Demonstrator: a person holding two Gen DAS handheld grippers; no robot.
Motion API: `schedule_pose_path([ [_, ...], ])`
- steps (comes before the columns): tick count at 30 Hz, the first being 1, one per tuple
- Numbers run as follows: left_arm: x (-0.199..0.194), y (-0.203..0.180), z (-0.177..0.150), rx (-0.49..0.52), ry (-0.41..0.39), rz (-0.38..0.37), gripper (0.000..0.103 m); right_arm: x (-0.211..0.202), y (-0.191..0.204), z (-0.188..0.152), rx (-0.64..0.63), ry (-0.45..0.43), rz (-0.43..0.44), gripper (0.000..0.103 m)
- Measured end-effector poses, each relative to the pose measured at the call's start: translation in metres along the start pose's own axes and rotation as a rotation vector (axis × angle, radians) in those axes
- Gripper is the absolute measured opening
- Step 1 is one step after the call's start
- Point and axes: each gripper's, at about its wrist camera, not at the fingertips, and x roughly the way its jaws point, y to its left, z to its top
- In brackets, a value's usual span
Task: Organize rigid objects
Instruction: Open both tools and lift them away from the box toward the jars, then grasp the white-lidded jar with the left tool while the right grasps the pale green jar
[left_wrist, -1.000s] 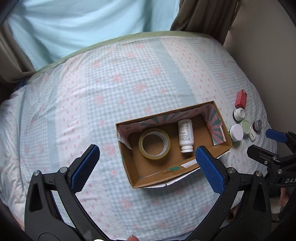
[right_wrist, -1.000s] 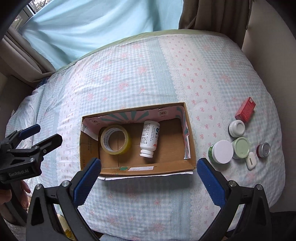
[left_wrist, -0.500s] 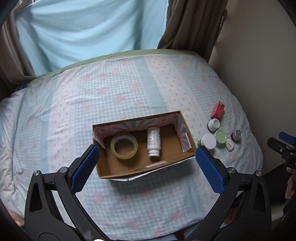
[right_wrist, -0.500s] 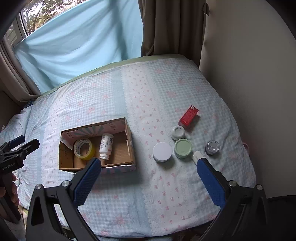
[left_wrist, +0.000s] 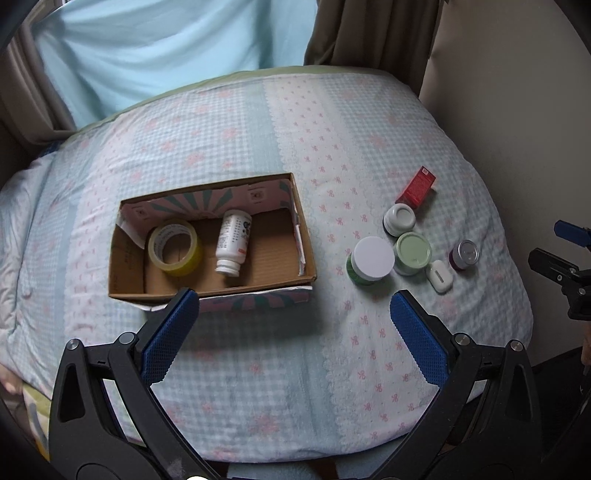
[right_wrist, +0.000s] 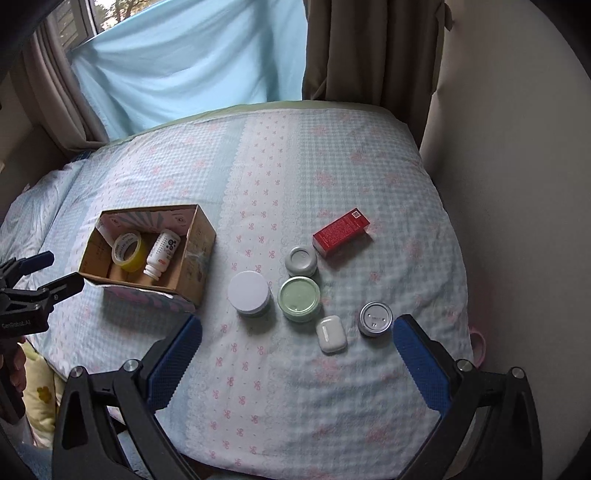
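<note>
An open cardboard box (left_wrist: 306, 254) (right_wrist: 201, 240) lies on the bed and holds a yellow tape roll (left_wrist: 175, 246) (right_wrist: 127, 251) and a white pill bottle (left_wrist: 233, 240) (right_wrist: 162, 253) on its side. To its right lie a red carton (right_wrist: 341, 230) (left_wrist: 416, 185), a grey-lidded jar (right_wrist: 301, 260), a white-lidded jar (right_wrist: 248, 291) (left_wrist: 372, 258), a green-lidded jar (right_wrist: 299, 298) (left_wrist: 413, 253), a white earbud case (right_wrist: 331, 333) and a small silver-lidded jar (right_wrist: 375, 318). My left gripper (left_wrist: 291, 308) is open and empty, above the bed in front of the box. My right gripper (right_wrist: 297, 334) is open and empty, just in front of the jars.
The bed (right_wrist: 332, 166) has a blue and pink checked cover. A beige wall (right_wrist: 517, 184) runs along its right side. Brown curtains (right_wrist: 369, 48) and a light blue sheet (right_wrist: 192, 66) hang behind it. A yellow pillow (right_wrist: 40, 395) lies low at the left.
Both grippers have pulled back and up from the box, then shifted right. The jars now lie between my right gripper's fingers. Both stay open. No object has moved.
</note>
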Motion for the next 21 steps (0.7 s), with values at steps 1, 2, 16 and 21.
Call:
schedule_pose_path([
  [1, 0.007, -0.01, -0.004, 0.005, 0.003, -0.002, 0.103, 0.007, -0.005, -0.001, -0.026, 0.007, 0.0, 0.103],
  [2, 0.015, -0.019, -0.01, 0.01, 0.002, -0.006, 0.103, 0.013, -0.01, -0.003, -0.043, 0.009, 0.007, 0.103],
  [16, 0.198, -0.123, -0.07, 0.231, -0.011, -0.104, 0.103, 0.165, -0.032, -0.03, -0.226, 0.051, 0.093, 0.103],
  [21, 0.239, -0.123, -0.065, 0.245, -0.033, -0.069, 0.102, 0.208, -0.028, -0.038, -0.269, 0.089, 0.127, 0.102],
])
